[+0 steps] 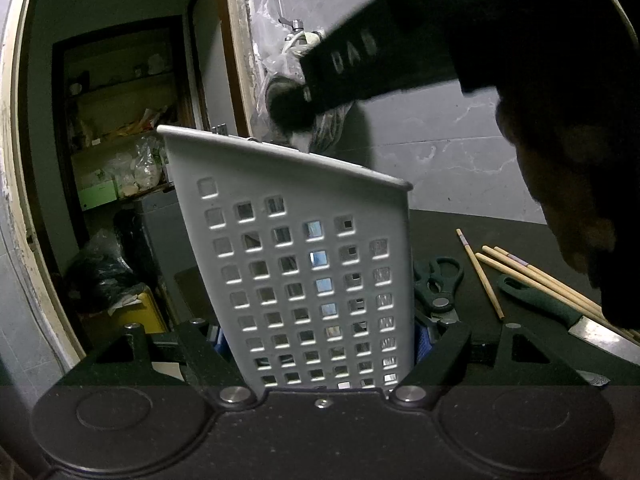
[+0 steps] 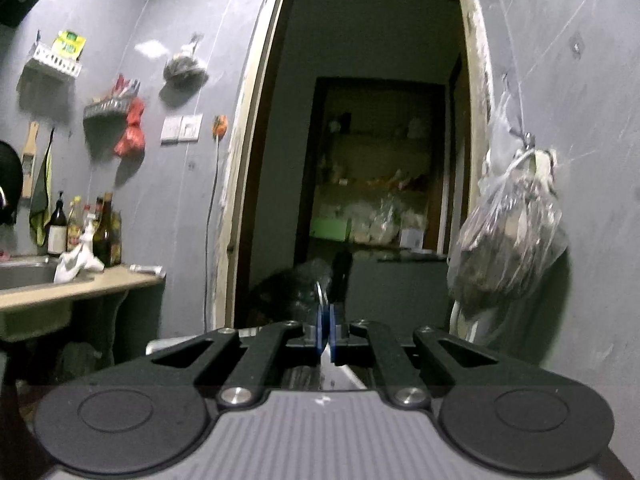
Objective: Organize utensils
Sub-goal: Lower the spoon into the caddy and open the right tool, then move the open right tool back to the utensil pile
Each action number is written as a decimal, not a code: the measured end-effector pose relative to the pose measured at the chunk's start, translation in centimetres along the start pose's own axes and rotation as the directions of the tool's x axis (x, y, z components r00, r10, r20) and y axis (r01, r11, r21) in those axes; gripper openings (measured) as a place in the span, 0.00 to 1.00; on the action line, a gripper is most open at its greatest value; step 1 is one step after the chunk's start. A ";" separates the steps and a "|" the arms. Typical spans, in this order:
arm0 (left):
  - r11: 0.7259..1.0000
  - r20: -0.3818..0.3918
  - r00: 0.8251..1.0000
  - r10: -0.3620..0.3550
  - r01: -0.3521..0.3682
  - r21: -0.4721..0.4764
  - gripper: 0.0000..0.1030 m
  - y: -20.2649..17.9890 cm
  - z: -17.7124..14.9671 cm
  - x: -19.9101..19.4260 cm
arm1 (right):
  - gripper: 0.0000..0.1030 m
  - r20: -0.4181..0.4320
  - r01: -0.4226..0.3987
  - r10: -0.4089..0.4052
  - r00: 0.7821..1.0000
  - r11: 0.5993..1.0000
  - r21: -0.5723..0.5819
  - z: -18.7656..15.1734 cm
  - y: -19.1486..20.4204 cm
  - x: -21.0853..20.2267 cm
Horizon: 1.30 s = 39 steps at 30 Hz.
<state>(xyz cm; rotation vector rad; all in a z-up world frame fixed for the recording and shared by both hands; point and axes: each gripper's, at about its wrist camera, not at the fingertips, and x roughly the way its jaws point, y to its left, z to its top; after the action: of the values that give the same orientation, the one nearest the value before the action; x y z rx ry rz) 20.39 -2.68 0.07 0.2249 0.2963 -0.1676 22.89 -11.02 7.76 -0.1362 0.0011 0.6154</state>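
Note:
A grey perforated utensil holder (image 1: 304,264) stands tilted on the black tabletop. My left gripper (image 1: 320,336) is shut on its lower part, with a blue pad (image 1: 424,340) against each side. My right gripper (image 1: 308,92) reaches in from the upper right, held by a hand (image 1: 560,184), its tip just above the holder's far rim. In the right wrist view my right gripper (image 2: 325,328) is shut on a thin metal utensil (image 2: 321,292) that sticks out forward; I cannot tell its kind.
On the black tabletop (image 1: 500,232) to the right of the holder lie green-handled scissors (image 1: 438,284), several wooden chopsticks (image 1: 520,268) and a green-handled knife (image 1: 560,312). A doorway (image 2: 372,160) and a hanging plastic bag (image 2: 508,232) are ahead. A sink counter (image 2: 80,284) with bottles is at the left.

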 end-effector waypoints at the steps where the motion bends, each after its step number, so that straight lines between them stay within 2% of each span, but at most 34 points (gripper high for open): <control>1: 1.000 0.000 1.000 0.000 0.000 -0.001 0.77 0.0 0.0 0.0 | 0.05 -0.012 -0.006 0.006 1.000 1.000 -0.002 -0.3 0.1 0.0; 6: 1.000 -0.001 1.000 0.001 -0.001 -0.001 0.77 0.0 0.1 0.0 | 0.05 -0.071 -0.031 0.030 0.997 0.999 -0.008 -1.3 0.1 0.1; 8: 1.000 -0.002 1.000 0.001 -0.001 -0.001 0.77 0.0 0.1 0.0 | 0.09 -0.075 -0.038 0.037 0.996 0.999 -0.004 -1.5 0.0 -0.1; 13: 1.000 -0.002 1.000 0.001 -0.001 0.000 0.77 0.0 0.1 0.1 | 0.43 -0.056 -0.046 0.046 0.997 0.999 -0.001 -1.5 -0.3 -0.9; 15: 1.000 -0.002 1.000 0.001 -0.001 0.000 0.77 0.0 0.1 0.1 | 0.52 -0.035 -0.045 0.044 0.998 0.999 -0.001 -1.2 -0.6 -1.6; 17: 1.000 -0.001 1.000 0.000 0.000 -0.002 0.77 0.1 0.1 0.1 | 0.65 -0.012 -0.018 0.018 1.000 1.000 -0.001 -0.9 -1.1 -2.4; 19: 1.000 0.000 1.000 -0.003 0.003 -0.003 0.77 0.2 0.1 0.1 | 0.87 0.006 0.021 -0.021 1.000 1.000 0.001 -0.7 -1.8 -3.4; 21: 1.000 0.001 1.000 -0.006 0.006 -0.003 0.77 0.2 0.0 0.1 | 0.95 0.007 0.068 -0.068 0.998 0.998 0.004 -0.8 -2.6 -4.3; 24: 1.000 0.002 1.000 -0.007 0.007 -0.003 0.77 0.3 0.0 0.1 | 0.96 -0.045 0.133 -0.133 0.990 0.991 0.004 -1.7 -4.0 -5.3; 27: 1.000 0.002 1.000 -0.008 0.008 -0.002 0.77 0.3 0.0 0.1 | 0.98 -0.142 0.172 -0.167 0.976 0.985 0.021 -3.1 -5.4 -5.5; 30: 1.000 0.002 1.000 -0.007 0.007 0.000 0.77 0.3 0.0 0.2 | 0.99 -0.261 0.155 -0.144 0.955 0.988 0.024 -5.1 -6.2 -5.6; 33: 1.000 0.001 1.000 -0.007 0.007 0.000 0.77 0.3 -0.1 0.1 | 0.98 -0.355 0.142 -0.145 0.923 0.989 -0.035 -7.0 -5.9 -5.5; 35: 1.000 0.002 1.000 -0.007 0.007 0.001 0.77 0.3 -0.1 0.1 | 0.96 -0.404 0.116 -0.134 0.905 0.991 -0.068 -8.0 -5.5 -5.5; 39: 1.000 0.000 1.000 -0.007 0.007 0.003 0.77 0.2 -0.1 0.1 | 0.96 -0.457 0.065 -0.081 0.886 0.997 -0.051 -8.9 -5.4 -4.7</control>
<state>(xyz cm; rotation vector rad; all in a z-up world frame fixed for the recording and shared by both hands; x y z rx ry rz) 20.52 -2.44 0.02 0.2266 0.2964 -0.1747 22.50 -19.21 -0.18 -0.3125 0.4442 0.4955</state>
